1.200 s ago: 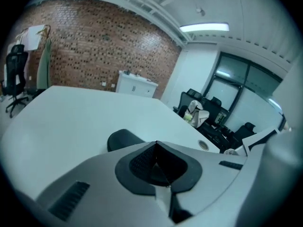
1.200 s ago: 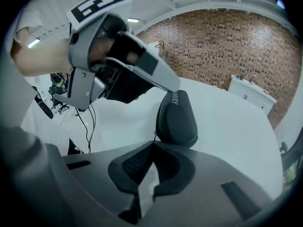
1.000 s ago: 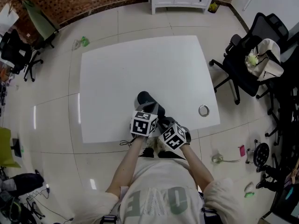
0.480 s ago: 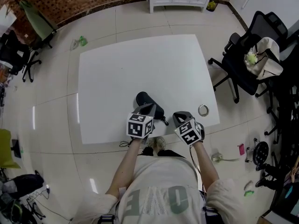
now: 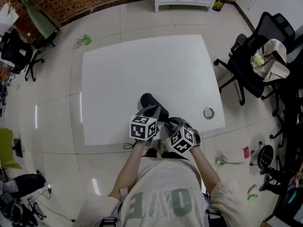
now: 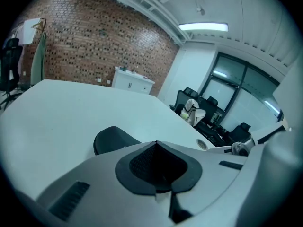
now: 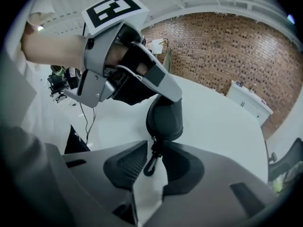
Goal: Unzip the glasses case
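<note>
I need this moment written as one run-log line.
left gripper: shut on glasses case | right gripper: jaws just opening, zip pull between them, ungripped

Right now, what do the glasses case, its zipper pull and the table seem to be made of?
Glasses case: dark, matte, smoothly rounded shell, probably moulded foam or plastic under a soft skin. Zipper pull: black looped tab, maybe rubber or coated metal; too small to tell. Table: white, smooth and even, likely laminate.
</note>
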{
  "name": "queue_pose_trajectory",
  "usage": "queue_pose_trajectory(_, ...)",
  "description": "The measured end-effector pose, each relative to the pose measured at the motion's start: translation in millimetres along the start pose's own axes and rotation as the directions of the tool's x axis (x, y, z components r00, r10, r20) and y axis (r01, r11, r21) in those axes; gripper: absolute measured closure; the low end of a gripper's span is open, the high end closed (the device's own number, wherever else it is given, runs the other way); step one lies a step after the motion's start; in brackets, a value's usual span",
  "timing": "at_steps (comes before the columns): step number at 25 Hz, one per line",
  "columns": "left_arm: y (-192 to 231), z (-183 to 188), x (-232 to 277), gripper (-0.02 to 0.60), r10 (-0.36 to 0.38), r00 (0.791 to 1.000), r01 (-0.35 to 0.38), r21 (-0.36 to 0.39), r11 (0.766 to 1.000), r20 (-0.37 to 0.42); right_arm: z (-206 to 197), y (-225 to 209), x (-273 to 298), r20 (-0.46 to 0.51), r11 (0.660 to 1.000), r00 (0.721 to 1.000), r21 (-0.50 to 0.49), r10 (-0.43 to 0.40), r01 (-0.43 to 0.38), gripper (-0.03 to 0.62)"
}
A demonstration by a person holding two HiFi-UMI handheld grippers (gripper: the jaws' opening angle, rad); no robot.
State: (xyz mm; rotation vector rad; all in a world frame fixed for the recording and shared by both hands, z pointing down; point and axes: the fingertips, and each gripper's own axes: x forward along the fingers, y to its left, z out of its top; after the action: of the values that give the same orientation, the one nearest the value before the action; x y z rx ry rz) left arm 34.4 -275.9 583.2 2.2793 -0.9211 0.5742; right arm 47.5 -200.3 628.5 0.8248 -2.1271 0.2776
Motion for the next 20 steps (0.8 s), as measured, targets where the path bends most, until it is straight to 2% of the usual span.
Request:
queue_pose_trajectory(4, -0.9, 0.1, 1.6, 0.580, -0.003, 1.000, 0.003, 0.002, 1.000, -0.003, -2.7, -7.5, 3.2, -0.031, 0.991, 0.991, -0.043, -0.130, 0.129, 0.525)
queue_pose_trajectory(6, 0.1, -0.2, 1.1, 0.580, -0.009, 1.000, 0.009, -0.010, 1.000, 0.001, -3.6, -8.3, 4.6, -0.049, 0.985, 0.985, -0.061, -0.163, 0.160, 0.546)
queue_pose_trajectory(12, -0.2, -0.3, -0.1, 0.580, -0.010, 1.000, 0.010, -0.007, 1.000, 0.007, -2.7, 2.4, 0.7, -0.066, 0.978, 0.987, -0.163, -0.144, 0.132, 0.591)
queue_pose_trajectory(20, -1.8, -0.8, 1.9, 0.580, -0.022, 1.000, 0.022, -0.003, 1.000, 0.004, -8.5, -6.7, -3.9, -0.109, 0.947, 0.977, -0.285, -0.183, 0.146, 0.594)
